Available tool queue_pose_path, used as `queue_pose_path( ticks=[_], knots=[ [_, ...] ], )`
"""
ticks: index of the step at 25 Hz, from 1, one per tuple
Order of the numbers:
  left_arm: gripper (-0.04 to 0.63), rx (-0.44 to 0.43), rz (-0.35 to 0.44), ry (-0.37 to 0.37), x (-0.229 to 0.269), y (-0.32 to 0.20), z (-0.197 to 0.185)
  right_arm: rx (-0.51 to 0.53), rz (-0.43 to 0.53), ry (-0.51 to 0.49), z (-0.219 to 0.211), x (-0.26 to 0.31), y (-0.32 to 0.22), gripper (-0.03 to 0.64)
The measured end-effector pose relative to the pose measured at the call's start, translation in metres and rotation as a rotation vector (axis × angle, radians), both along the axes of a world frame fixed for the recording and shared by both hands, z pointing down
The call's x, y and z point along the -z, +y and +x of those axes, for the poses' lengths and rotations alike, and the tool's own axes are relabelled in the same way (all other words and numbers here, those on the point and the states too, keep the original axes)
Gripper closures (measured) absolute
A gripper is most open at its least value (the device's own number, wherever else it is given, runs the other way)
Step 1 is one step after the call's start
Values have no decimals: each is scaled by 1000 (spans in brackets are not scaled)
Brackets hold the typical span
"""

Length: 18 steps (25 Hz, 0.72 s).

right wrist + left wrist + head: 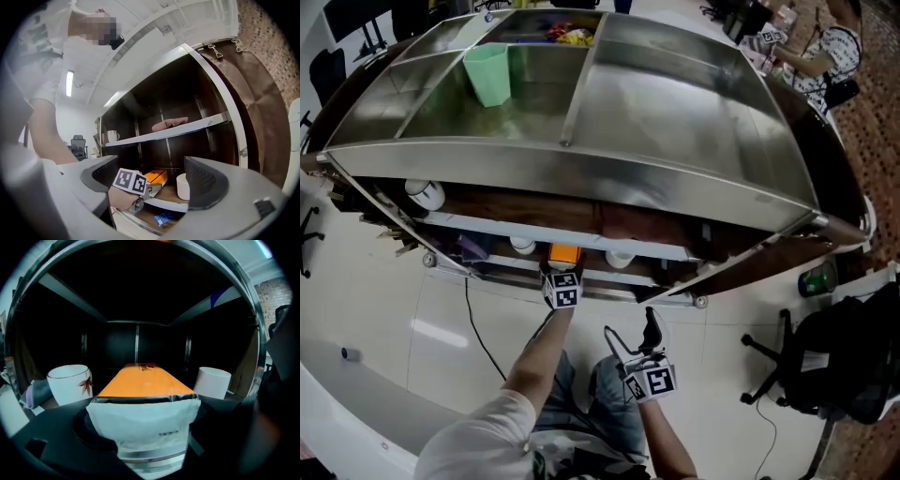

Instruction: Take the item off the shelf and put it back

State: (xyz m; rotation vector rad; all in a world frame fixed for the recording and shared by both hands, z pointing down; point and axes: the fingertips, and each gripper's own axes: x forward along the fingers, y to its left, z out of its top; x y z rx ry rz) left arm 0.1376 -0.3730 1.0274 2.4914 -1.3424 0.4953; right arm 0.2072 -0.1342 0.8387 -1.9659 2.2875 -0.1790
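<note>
Shelf unit (581,169): one, with a steel top and dark bays below.

Orange packet (140,379): one. It lies lengthwise in a lower bay and runs back toward the rear wall. Its pale, crimped near end sticks out at the front, and whether the body rests on the board can't be told.

Left gripper (143,427): one. It is at the front of that bay, with its jaws clamped on the packet's pale end.

Right gripper (151,174): one. It is held well back from the shelf with its jaws spread and nothing between them.

Cups beside the packet: two, one on each side and apart from it. These are a leaf-printed cup (70,382) on the left and a plain white cup (213,382) on the right.

Green cup (489,73): one, upright on the steel top.

Mug (112,136): one, white, on the upper board.

Pink cloth (169,124): one, folded, on the same board further along.

Blue packet (165,218): one, on the lowest level.

Office chair (78,145): one, beyond the unit.
</note>
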Motion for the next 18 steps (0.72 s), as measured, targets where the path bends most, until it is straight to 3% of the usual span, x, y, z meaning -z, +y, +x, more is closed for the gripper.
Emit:
queue_pose_path(
  ticks=[5, 9, 14, 18],
  knots=[
    [118, 18, -76, -65, -39, 2, 4, -9, -45, 32, 7, -5, 10, 149],
    [69, -29, -115, -96, -15, 26, -7, -69, -74, 1, 25, 15, 15, 149],
    [69, -139, -123, -81, 75, 100, -29, -52, -88, -44, 26, 97, 19, 149],
    [69, -246, -39, -30, 193, 151, -43, -16, -60, -58, 15, 176, 20, 149]
  ],
)
